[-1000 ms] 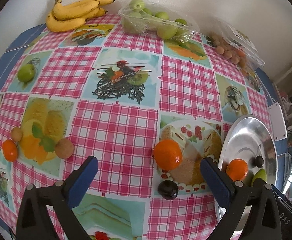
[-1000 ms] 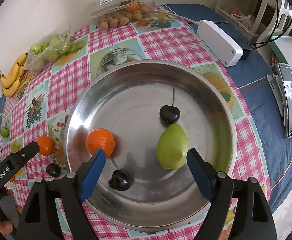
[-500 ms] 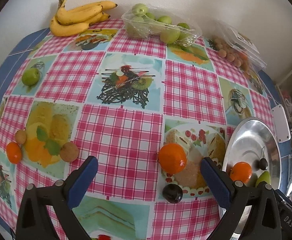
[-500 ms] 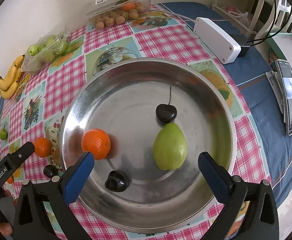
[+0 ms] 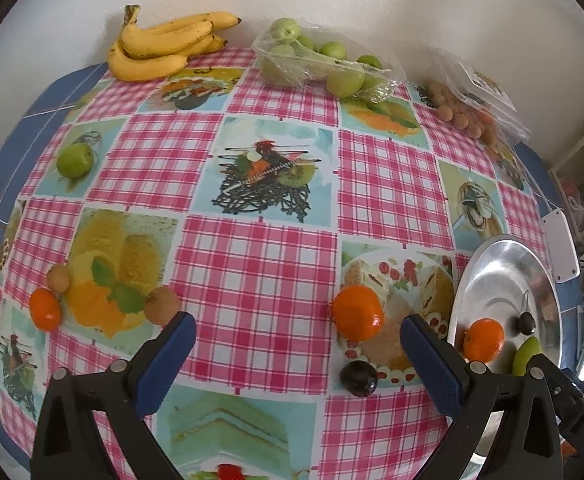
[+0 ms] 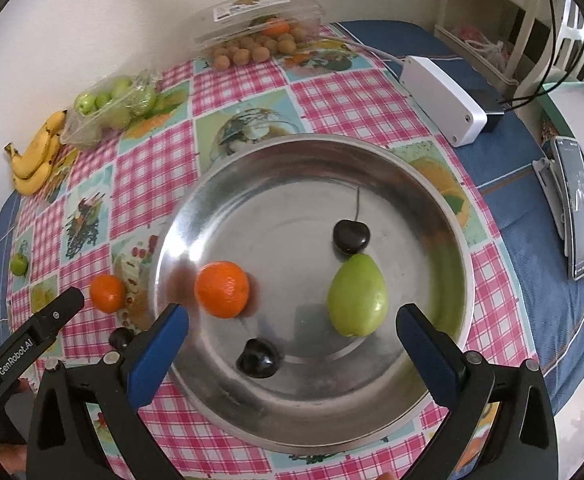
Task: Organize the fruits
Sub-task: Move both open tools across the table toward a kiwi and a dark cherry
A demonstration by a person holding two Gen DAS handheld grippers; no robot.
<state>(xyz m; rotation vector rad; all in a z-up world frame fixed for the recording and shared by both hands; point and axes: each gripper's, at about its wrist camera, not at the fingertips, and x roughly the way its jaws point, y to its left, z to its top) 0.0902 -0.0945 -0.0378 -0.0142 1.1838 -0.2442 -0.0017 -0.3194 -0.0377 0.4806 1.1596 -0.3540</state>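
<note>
Your left gripper [image 5: 297,330] is spread wide and holds nothing; it hangs above the checked tablecloth [image 5: 252,272]. A loose orange [image 5: 357,312] lies just ahead, closer to the blue pad of your right finger, and a dark cherry [image 5: 358,377] sits beside that same finger, a little below the orange. Far to the left are a small orange [image 5: 44,309] and two brown fruits.

Your right gripper [image 6: 292,328] is also spread and empty, above the steel bowl [image 6: 371,152]. Inside the bowl, between your fingers, lie an orange fruit [image 6: 222,289], a green pear [image 6: 357,295] and a black cherry [image 6: 258,358]; a stemmed cherry [image 6: 351,236] touches the pear.
</note>
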